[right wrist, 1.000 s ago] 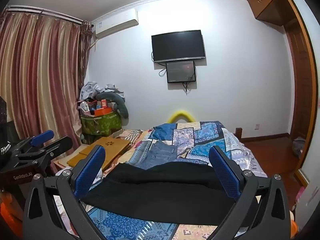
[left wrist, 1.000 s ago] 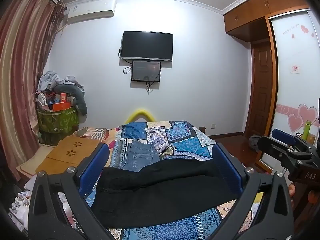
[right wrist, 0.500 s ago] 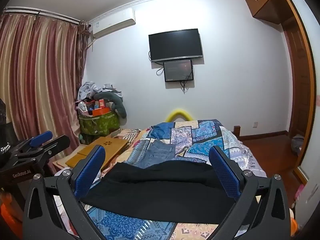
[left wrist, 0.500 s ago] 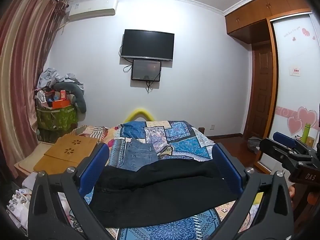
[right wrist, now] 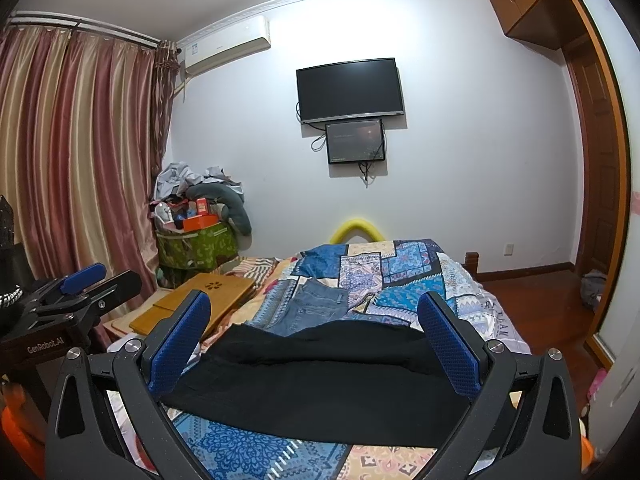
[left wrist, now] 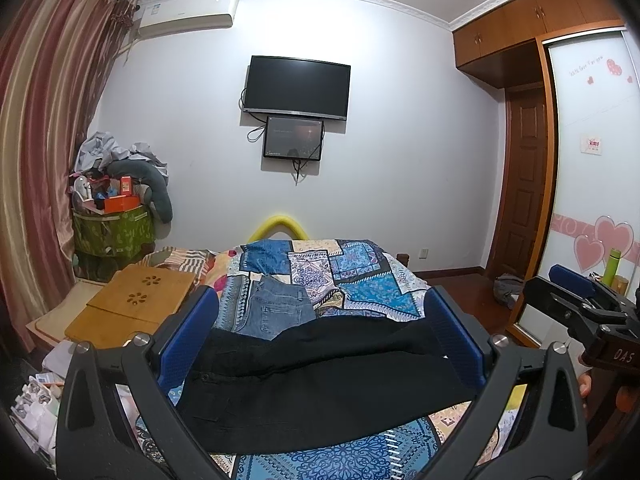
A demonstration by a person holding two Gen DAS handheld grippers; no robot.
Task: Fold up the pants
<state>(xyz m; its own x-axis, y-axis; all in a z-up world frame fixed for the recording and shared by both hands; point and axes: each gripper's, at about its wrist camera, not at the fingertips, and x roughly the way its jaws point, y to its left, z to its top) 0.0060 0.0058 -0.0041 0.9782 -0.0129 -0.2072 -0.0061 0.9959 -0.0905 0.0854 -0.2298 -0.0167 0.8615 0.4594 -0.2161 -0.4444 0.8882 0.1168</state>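
Black pants [left wrist: 320, 380] lie spread crosswise on the patchwork bedspread [left wrist: 352, 276], with the waist at the left. They also show in the right wrist view [right wrist: 328, 384]. Folded blue jeans [left wrist: 276, 312] lie just behind them, seen too in the right wrist view [right wrist: 312, 308]. My left gripper [left wrist: 320, 332] is open and empty, held above the near side of the pants. My right gripper [right wrist: 316, 332] is open and empty, also above the pants. Each gripper appears at the edge of the other's view, the right one [left wrist: 580, 304] and the left one [right wrist: 80, 292].
A wooden lap desk [left wrist: 136, 300] sits left of the bed. A green bin piled with clutter [left wrist: 112, 228] stands by the curtains. A TV [left wrist: 296, 88] hangs on the far wall. A wardrobe and door [left wrist: 528, 184] are at the right.
Both grippers have tilted slightly upward, so the room has slid down a little in both views. The pants have not moved and both grippers stay open.
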